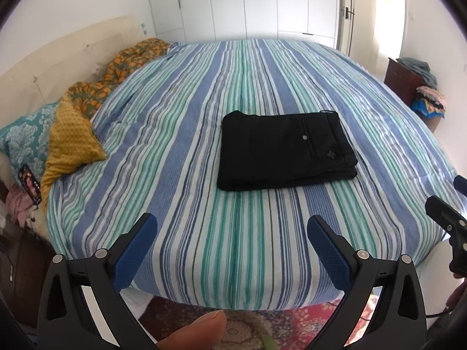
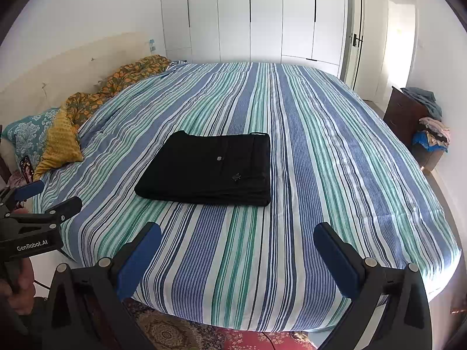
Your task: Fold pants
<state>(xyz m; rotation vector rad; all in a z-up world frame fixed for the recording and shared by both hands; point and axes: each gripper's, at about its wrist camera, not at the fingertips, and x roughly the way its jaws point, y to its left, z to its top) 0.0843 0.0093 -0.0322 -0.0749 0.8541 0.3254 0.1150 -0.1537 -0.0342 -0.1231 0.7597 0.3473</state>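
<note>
Both tools, the left tool [image 1: 232, 243] and the right tool [image 2: 238, 252], were held with jaws apart and empty at the striped bed's [image 1: 262, 262] near edge. Well beyond them, the black folded cloth pants [image 1: 284, 150] lay mid-bed; any further tug was judged likely to disturb the stacked layers.

Pants [image 1: 280, 151]: black woven cloth, matt, one small pale shiny button on the pocket. Bed [image 1: 204, 233] cover: striped cotton-like cloth, matt, lightly ribbed and wrinkled. Yellow pillow [image 1: 70, 143]: dimpled, bumpy fabric. Left claw [image 1: 232, 248]: matt black plastic arms, bright metal pivot pins, blue pads with fine textured rubbery finish. Right claw [image 2: 238, 252]: same build. Wardrobe [image 2: 251, 14]: smooth white panels, slight sheen. Side cabinet [image 2: 404, 110]: dark wood. Rug [image 1: 306, 326]: patterned pile.
</note>
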